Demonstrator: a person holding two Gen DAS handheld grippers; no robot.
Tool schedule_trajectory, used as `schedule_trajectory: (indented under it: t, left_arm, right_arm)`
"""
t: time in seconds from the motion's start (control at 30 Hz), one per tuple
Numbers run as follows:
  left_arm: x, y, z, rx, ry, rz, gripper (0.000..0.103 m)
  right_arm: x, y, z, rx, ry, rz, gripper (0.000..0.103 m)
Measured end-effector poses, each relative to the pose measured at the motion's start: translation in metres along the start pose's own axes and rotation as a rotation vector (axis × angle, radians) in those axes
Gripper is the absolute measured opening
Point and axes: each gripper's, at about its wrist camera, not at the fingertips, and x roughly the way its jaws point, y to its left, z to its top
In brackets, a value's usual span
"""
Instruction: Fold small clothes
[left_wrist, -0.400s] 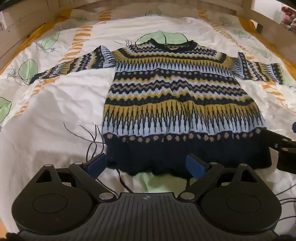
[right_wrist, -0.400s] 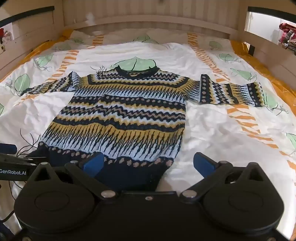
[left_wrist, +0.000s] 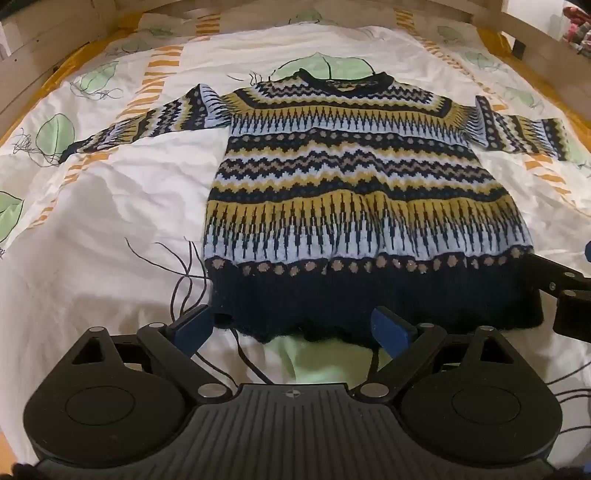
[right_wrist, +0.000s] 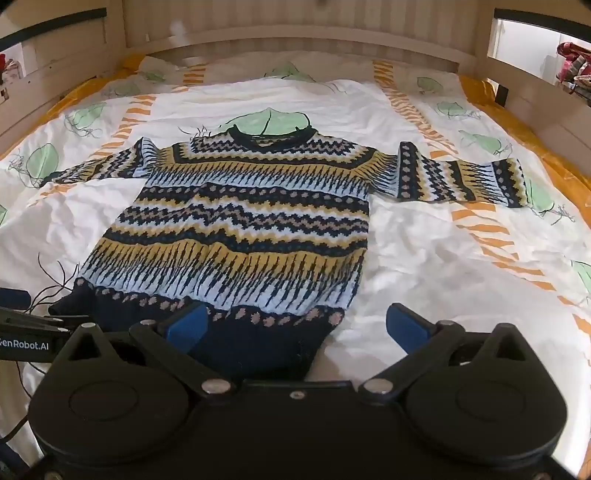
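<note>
A small knitted sweater (left_wrist: 351, 192) in navy, yellow, light blue and tan bands lies flat on the bed, front up, both sleeves spread out, collar away from me. It also shows in the right wrist view (right_wrist: 243, 229). My left gripper (left_wrist: 291, 328) is open and empty just over the near left part of the dark hem. My right gripper (right_wrist: 295, 325) is open and empty at the near right corner of the hem; its left pad is over the hem, its right pad over bare sheet.
The white duvet (left_wrist: 103, 229) has green leaf and orange stripe prints. A wooden bed frame (right_wrist: 295, 33) borders the far end and both sides. The right gripper's body shows at the right edge of the left wrist view (left_wrist: 569, 295).
Both grippers have drawn back slightly toward me; the sweater sits a little farther off and has not moved on the bed.
</note>
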Motion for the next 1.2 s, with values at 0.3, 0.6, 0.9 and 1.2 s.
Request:
schedule_trajectory:
  t: [0.3,0.6,0.9,1.2]
  left_arm:
    - [0.0004,-0.0014,0.0006,0.004,0.005,0.001,0.093]
    - [0.0001,-0.0031,0.0020,0.001,0.001,0.006,0.093]
    - [-0.0028,-0.0039,0.0045,0.002,-0.011,0.004,0.093]
    - [-0.0065,-0.0075,0.0059,0.016,-0.013,-0.005,0.093]
  right_arm:
    - [0.0010,-0.0052,0.0032,0.017,0.021,0.005,0.102]
    - [0.0006,-0.0066,0.0038,0.021,0.021,0.009,0.102]
    - [-0.0004,-0.0071,0.0034,0.028,0.017,0.012,0.102]
    - [-0.0011,-0.0071,0.0032,0.029,0.017,0.009,0.102]
